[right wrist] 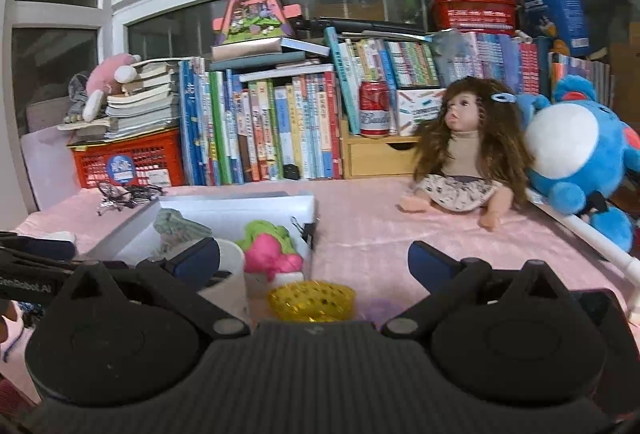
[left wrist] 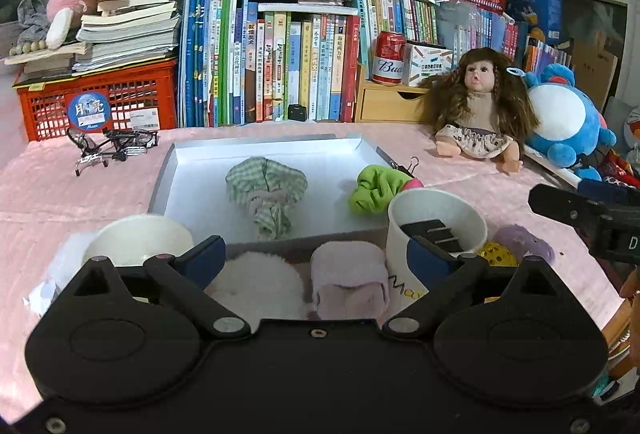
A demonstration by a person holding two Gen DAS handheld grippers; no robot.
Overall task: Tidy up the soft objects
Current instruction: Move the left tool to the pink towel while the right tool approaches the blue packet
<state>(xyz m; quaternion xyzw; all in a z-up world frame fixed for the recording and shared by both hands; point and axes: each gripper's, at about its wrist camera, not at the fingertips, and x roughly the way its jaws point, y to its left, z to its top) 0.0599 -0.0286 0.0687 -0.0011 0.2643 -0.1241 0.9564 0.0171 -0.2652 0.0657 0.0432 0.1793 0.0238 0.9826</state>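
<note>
We hold left gripper [left wrist: 316,254] fingers spread, empty; pink roll [left wrist: 349,284] lies dead ahead, near white tray [left wrist: 200,154]; right gripper [right wrist: 314,258] likewise open.

Row of upright books [left wrist: 280,70] stood behind the pink-covered table [left wrist: 460,174]. Red crate [left wrist: 100,102] carried 1 book stack. Red can [left wrist: 388,56] rested on wooden drawer box [left wrist: 390,102].

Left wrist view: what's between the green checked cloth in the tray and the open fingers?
The tray's near wall, then a white fluffy item and a rolled pink cloth, both lying between the fingers, untouched. Left wrist view shows it.
</note>
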